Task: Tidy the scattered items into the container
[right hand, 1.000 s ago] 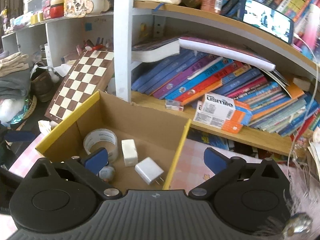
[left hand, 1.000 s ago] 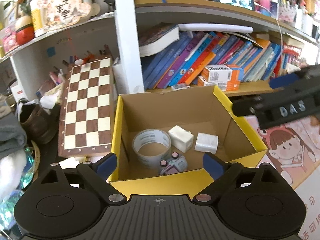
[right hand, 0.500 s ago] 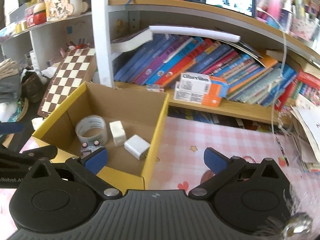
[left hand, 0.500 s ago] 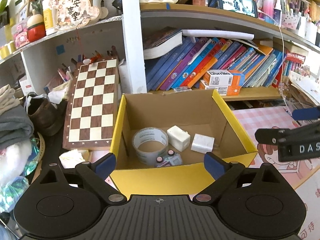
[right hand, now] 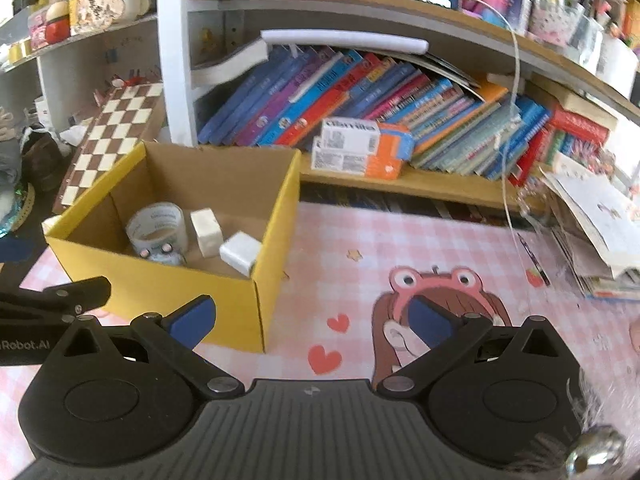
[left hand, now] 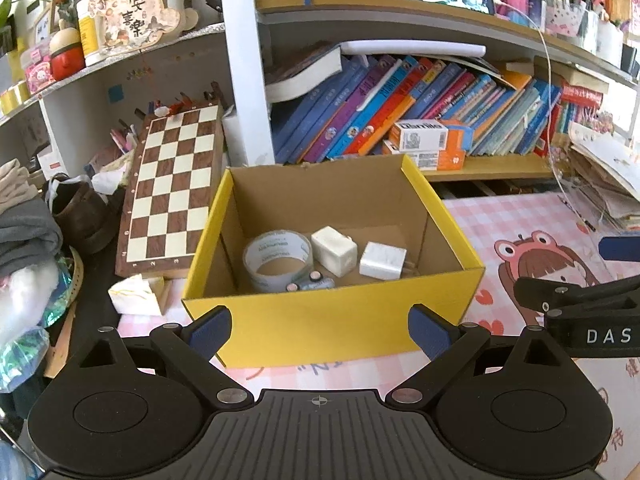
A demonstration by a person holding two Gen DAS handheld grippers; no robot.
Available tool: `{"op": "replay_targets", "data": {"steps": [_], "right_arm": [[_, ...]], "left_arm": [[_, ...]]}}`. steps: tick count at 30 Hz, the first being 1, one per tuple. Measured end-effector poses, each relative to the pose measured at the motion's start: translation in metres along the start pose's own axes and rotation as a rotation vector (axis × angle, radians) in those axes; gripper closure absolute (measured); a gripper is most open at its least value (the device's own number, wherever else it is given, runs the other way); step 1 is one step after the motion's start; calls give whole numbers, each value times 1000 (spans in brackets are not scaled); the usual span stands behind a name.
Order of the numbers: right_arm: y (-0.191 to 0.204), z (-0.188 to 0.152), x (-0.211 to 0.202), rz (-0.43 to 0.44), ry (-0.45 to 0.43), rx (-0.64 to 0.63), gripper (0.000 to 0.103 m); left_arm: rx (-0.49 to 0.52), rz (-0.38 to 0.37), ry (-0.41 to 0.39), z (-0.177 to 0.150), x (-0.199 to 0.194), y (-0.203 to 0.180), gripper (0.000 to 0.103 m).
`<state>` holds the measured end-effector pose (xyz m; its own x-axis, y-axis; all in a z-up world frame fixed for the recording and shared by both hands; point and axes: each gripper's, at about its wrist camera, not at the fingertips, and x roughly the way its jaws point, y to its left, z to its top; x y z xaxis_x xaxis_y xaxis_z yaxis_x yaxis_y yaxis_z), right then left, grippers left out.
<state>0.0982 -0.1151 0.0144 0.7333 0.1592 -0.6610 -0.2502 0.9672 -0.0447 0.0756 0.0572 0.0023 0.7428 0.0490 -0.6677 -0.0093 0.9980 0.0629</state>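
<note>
A yellow cardboard box (left hand: 332, 320) (right hand: 160, 296) stands on the pink checked mat. Inside lie a roll of clear tape (left hand: 278, 254) (right hand: 158, 224), a white cube plug (left hand: 334, 250) (right hand: 206, 232), a flat white charger (left hand: 382, 260) (right hand: 240, 254) and a small toy car (left hand: 310, 282) (right hand: 162, 254). My left gripper (left hand: 320, 330) is open and empty, just in front of the box's near wall. My right gripper (right hand: 312, 318) is open and empty, at the box's near right corner over the mat. Each gripper's arm shows at the edge of the other view.
A chessboard (left hand: 172, 192) leans left of the box, with crumpled tissue (left hand: 134, 296), a shoe and folded clothes further left. Bookshelves with an orange-white carton (right hand: 360, 148) run behind. A paper pile (right hand: 600, 224) sits at the right. The mat (right hand: 400, 248) stretches right of the box.
Both grippers have pulled back and away from above the box; the box now looks farther off and its outer front wall shows. Contents have not moved.
</note>
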Motion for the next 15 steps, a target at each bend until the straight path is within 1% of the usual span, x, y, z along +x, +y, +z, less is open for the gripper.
{"op": "replay_targets", "data": {"steps": [6,15], "right_arm": [[-5,-13,-3,-23,14,32,0],[-4,-18,-4,-38,13,38,0]], "left_arm": [[9,0,11,-5,-1,-6,6],[1,7,24,-10,0,-10,6]]}}
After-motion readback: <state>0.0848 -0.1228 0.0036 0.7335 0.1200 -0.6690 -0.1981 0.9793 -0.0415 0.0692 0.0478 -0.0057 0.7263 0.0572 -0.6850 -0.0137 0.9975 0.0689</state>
